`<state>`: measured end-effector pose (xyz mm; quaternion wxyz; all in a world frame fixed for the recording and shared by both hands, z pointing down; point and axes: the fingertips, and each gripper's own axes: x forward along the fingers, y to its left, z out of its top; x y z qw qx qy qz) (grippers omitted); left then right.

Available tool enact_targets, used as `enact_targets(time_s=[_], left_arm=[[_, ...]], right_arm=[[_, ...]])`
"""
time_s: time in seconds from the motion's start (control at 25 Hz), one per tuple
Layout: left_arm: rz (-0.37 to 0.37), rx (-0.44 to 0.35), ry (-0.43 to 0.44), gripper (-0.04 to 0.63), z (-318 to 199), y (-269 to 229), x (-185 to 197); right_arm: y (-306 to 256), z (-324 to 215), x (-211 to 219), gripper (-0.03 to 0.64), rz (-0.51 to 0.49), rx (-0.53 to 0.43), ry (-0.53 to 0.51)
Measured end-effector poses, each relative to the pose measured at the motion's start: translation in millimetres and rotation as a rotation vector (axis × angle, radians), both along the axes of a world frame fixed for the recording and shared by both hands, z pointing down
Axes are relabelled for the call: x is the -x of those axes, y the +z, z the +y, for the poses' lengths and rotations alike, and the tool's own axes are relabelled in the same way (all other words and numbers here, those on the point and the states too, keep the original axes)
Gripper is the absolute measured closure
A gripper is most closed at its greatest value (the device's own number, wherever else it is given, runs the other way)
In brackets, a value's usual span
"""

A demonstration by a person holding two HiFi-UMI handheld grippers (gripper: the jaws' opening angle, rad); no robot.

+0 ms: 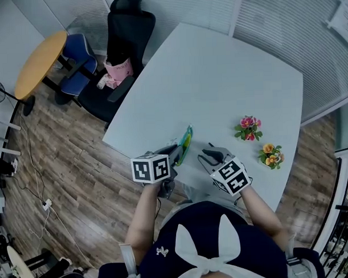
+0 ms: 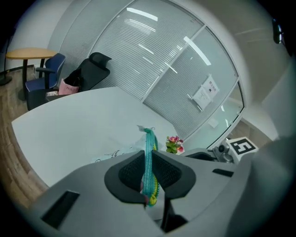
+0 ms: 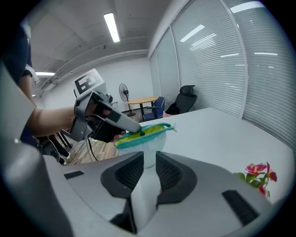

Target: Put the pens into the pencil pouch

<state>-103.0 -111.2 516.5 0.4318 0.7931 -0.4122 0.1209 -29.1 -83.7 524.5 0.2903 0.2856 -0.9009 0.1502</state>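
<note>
The pencil pouch (image 1: 185, 142) has a teal zipper edge, yellow lining and a translucent white body, and it is held up above the white table (image 1: 217, 77) near its front edge. My left gripper (image 1: 173, 156) is shut on the pouch's zipper edge (image 2: 148, 159), which runs up between the pads. In the right gripper view the pouch's mouth (image 3: 141, 133) gapes, with the left gripper (image 3: 108, 119) clamped on its left end. My right gripper (image 1: 209, 158) is just right of the pouch, its jaws (image 3: 149, 167) open with nothing between them. No pen shows outside the pouch.
Two small flower posies (image 1: 249, 128) (image 1: 270, 155) stand on the table to the right of the grippers. A black office chair (image 1: 122, 46) with a pink bag (image 1: 119, 71) sits at the table's far left corner, with a blue chair and a round wooden table (image 1: 40, 60) beyond.
</note>
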Motion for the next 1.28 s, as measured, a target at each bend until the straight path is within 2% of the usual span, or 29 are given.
enact_targets(time_s=[0.12, 0.32, 0.52, 0.92, 1.28], left_arm=[[0.032, 0.004, -0.01, 0.535, 1.6, -4.7, 2.6], [-0.009, 0.033, -0.011, 0.535, 5.9, 7.2, 6.0], [0.0, 0.046, 0.002, 0.535, 7.8, 10.1, 1.0], [-0.023, 0.053, 0.022, 0.535, 11.2, 13.1, -3.4], [-0.028, 0.055, 0.021, 0.535, 9.9, 12.6, -4.2]], right_arm=[[12.4, -0.1, -24.4, 0.526, 0.013, 0.026, 0.061], [36.7, -0.7, -65.5, 0.522, 0.031, 0.075, 0.17], [55.9, -1.0, -94.4, 0.518, 0.047, 0.112, 0.243], [99.4, 14.5, -120.4, 0.508, 0.104, 0.189, 0.283], [135.9, 16.8, -137.2, 0.508, 0.173, 0.215, 0.304]])
